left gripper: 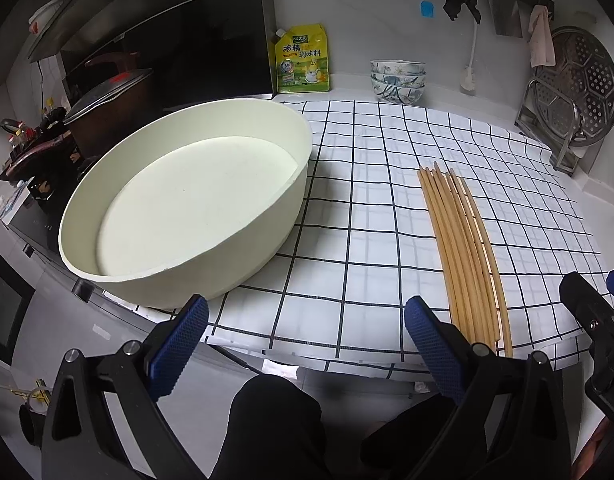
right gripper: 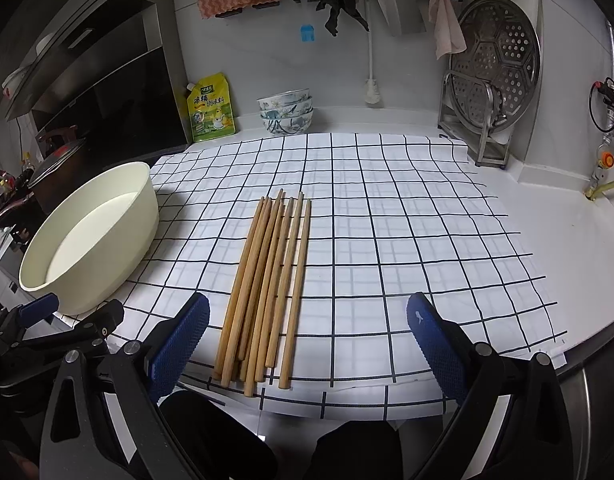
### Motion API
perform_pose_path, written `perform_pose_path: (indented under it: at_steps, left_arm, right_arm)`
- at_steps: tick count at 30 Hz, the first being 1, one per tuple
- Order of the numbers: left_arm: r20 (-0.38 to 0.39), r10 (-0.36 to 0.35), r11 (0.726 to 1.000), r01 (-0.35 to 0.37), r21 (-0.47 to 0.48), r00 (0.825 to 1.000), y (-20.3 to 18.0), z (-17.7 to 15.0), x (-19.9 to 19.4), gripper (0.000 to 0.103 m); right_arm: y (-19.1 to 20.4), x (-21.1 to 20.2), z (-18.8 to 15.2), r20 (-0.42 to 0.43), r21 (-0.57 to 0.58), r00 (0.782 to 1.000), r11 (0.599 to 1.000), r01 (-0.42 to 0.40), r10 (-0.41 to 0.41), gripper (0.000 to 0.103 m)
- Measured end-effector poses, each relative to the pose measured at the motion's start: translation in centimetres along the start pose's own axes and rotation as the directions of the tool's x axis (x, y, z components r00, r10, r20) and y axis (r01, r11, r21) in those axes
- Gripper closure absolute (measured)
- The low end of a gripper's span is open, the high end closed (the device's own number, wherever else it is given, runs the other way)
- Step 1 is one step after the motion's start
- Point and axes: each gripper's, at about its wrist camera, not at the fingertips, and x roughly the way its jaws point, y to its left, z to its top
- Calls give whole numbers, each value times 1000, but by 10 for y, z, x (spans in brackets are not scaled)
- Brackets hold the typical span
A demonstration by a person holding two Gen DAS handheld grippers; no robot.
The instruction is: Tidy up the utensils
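- Left gripper [left gripper: 307, 334]: jaws wide apart, holding nothing, poised at the counter's near edge.
- Right gripper [right gripper: 309, 334]: likewise spread and empty, aimed at the chopsticks [right gripper: 267, 284].
- Chopsticks: a loose bundle on the checked cloth [right gripper: 407, 220], well apart from the cream tub [right gripper: 119, 248].
- Risk: round sticks may roll or scatter if pinched unevenly.
- Cream tub: empty.

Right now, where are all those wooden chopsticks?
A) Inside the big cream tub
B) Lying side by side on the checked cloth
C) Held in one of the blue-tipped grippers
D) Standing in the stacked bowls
B: the chopsticks lie bundled flat on the checked cloth, to the right of the empty cream tub; both grippers are open and hold nothing.
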Motion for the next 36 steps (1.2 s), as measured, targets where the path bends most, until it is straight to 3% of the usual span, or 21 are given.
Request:
perform_pose_path:
  at_steps: [36]
  left_arm:
    - [-12,-8,1000,8,22,1000,-7,-1,6,6]
  right_arm:
    - [-4,8,-2,-19,13,1000,1000,-9,9,8]
